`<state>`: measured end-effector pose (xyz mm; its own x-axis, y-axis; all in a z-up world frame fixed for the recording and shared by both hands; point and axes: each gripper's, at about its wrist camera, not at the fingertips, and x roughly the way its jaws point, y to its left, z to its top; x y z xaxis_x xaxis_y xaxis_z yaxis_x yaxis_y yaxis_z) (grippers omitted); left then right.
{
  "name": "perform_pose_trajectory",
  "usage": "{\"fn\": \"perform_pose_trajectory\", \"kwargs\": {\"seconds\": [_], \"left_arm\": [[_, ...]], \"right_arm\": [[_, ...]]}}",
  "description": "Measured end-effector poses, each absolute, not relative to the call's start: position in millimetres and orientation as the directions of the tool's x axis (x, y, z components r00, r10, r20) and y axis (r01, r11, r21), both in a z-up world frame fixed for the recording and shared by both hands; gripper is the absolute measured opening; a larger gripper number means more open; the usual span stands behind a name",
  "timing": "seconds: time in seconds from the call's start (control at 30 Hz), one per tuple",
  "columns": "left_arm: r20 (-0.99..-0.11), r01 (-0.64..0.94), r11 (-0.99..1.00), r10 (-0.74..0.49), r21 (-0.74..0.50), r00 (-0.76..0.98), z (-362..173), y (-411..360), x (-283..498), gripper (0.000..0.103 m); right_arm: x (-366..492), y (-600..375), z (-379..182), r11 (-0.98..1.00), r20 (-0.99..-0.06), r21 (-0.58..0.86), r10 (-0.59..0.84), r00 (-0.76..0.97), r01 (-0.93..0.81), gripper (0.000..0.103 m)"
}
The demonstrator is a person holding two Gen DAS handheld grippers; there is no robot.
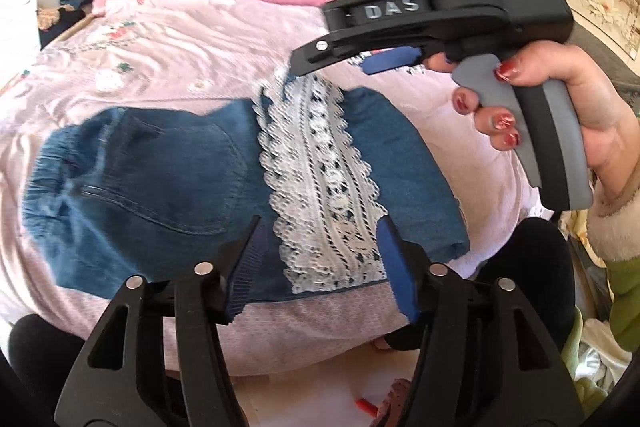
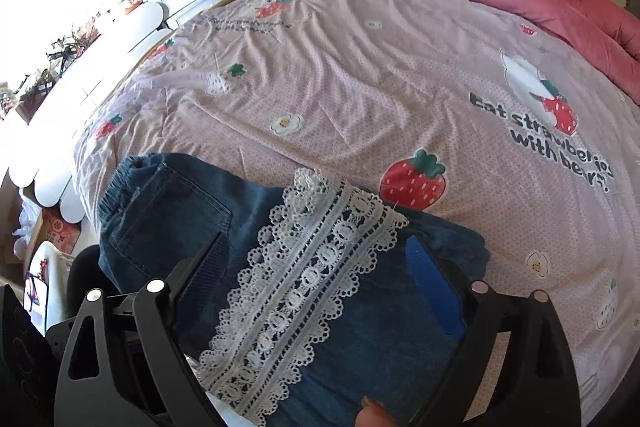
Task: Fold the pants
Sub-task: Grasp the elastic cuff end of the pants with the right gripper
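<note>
Your left hand-held gripper (image 1: 318,263) hangs released, jaws straddling the near edge of the folded blue denim pants with white lace band (image 1: 168,163) on the pink strawberry-print bed (image 1: 160,43). Pants' long axis runs left-right. Right hand-held gripper (image 2: 316,291), also released, hovers nearer, over the lace end.

The pants (image 1: 160,167) are showing as matt blue denim with stitched seams, and a band of white openwork lace (image 1: 320,171) is running across them. The bedsheet (image 2: 360,75) is looking like soft, wrinkled printed cotton. Both the left gripper (image 1: 320,263) and the right gripper (image 1: 394,61) are showing matt black plastic, ribbed blue pads and shiny metal pins.
</note>
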<state>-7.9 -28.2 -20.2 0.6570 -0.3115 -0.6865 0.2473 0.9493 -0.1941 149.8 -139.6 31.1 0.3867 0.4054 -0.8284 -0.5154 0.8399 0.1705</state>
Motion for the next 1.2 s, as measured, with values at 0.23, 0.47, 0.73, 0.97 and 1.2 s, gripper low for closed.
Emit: {"fn": "perform_pose_trajectory", "kwargs": {"seconds": [0.23,0.47,0.73,0.97,1.2], "left_arm": [[-0.671,0.190,0.966,-0.257,-0.173,0.695,-3,-14,-16,0.076],[-0.666,0.110,0.978,-0.202,-0.177,0.718,6,8,-23,0.093],[-0.672,0.019,0.982,-0.141,-0.186,0.727,7,40,-29,0.093],[-0.679,-0.030,0.976,-0.127,-0.214,0.723,1,60,-29,0.093],[-0.686,-0.085,0.958,-0.132,-0.274,0.716,-15,82,-31,0.093]], "right_arm": [[138,-134,55,0.826,-0.793,0.171,0.439,0.423,-0.537,0.095],[128,-118,64,0.803,-0.784,0.159,0.456,0.420,-0.574,0.098],[127,-95,65,0.781,-0.788,0.147,0.464,0.405,-0.607,0.098],[131,-67,57,0.757,-0.805,0.136,0.460,0.374,-0.639,0.098],[137,-32,45,0.714,-0.822,0.118,0.460,0.335,-0.691,0.098]]}}
